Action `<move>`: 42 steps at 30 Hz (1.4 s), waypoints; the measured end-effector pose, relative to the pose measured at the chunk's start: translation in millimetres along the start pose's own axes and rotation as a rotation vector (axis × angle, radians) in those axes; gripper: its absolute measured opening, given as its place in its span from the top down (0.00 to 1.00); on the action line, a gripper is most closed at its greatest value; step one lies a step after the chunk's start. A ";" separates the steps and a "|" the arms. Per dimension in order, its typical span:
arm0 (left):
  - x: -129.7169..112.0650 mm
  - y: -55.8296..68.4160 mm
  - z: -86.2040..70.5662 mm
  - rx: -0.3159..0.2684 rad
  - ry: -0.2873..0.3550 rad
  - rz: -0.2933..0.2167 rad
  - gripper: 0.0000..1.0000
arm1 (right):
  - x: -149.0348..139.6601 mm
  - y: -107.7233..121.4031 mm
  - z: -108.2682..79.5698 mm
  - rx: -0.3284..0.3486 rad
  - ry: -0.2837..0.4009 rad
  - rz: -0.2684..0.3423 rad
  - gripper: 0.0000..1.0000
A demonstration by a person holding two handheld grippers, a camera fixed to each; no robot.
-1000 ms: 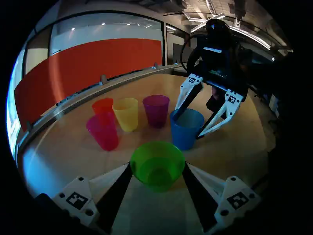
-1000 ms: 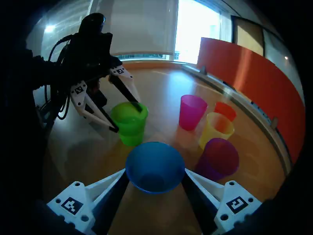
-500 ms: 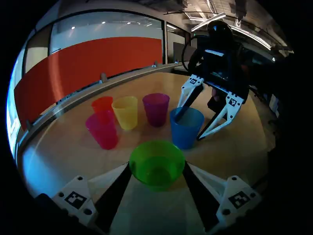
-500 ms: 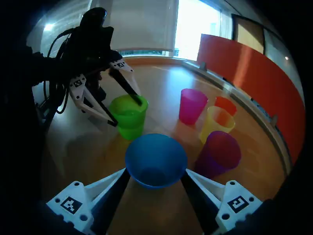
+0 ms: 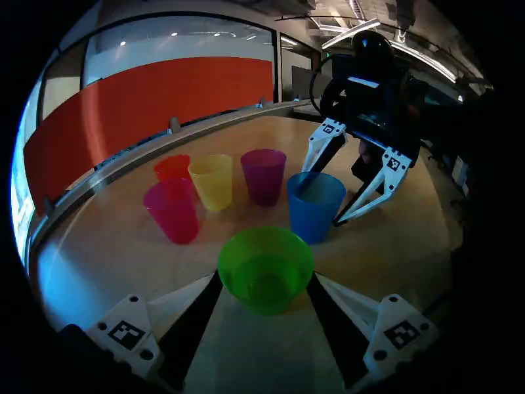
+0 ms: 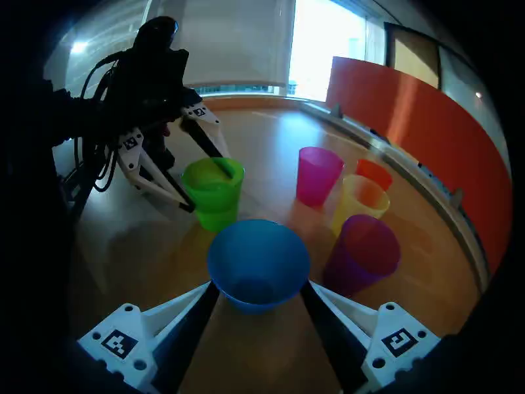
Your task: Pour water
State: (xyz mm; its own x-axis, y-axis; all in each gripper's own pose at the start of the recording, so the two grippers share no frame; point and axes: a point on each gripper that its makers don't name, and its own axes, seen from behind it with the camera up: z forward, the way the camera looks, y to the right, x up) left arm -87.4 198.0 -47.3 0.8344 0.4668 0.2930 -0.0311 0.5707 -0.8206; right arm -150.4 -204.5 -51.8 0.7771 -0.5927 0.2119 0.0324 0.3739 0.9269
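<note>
At the table (image 5: 394, 262): both cups gripped, no pour yet

Fingers of the left gripper (image 5: 264, 281) clamp the green cup (image 5: 266, 266). The right gripper (image 6: 258, 287) clamps the blue cup (image 6: 258, 259), just beside the green cup. Both cups are upright; water level unclear. Pour judged not started. Beyond the green cup stand the pink cup (image 5: 174, 213), yellow cup (image 5: 213, 182), purple cup (image 5: 262, 176) and orange cup (image 5: 172, 167). The purple cup may crowd a tilt.

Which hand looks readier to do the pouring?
Left, probably: the left gripper is closed on the green cup, which seems to hold liquid; the blue cup in the right gripper looks emptier.
</note>
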 end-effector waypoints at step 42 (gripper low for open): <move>-20.9 -12.9 -41.4 0.102 -0.014 -0.013 0.08 | -14.3 -1.3 -33.6 -0.066 0.011 0.022 0.05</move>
State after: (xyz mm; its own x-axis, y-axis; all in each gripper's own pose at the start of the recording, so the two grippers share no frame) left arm -81.6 152.9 -63.2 0.8271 0.4683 0.3107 -0.0771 0.6422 -0.7627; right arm -140.5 -172.4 -66.4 0.7851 -0.5758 0.2281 0.0565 0.4334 0.8994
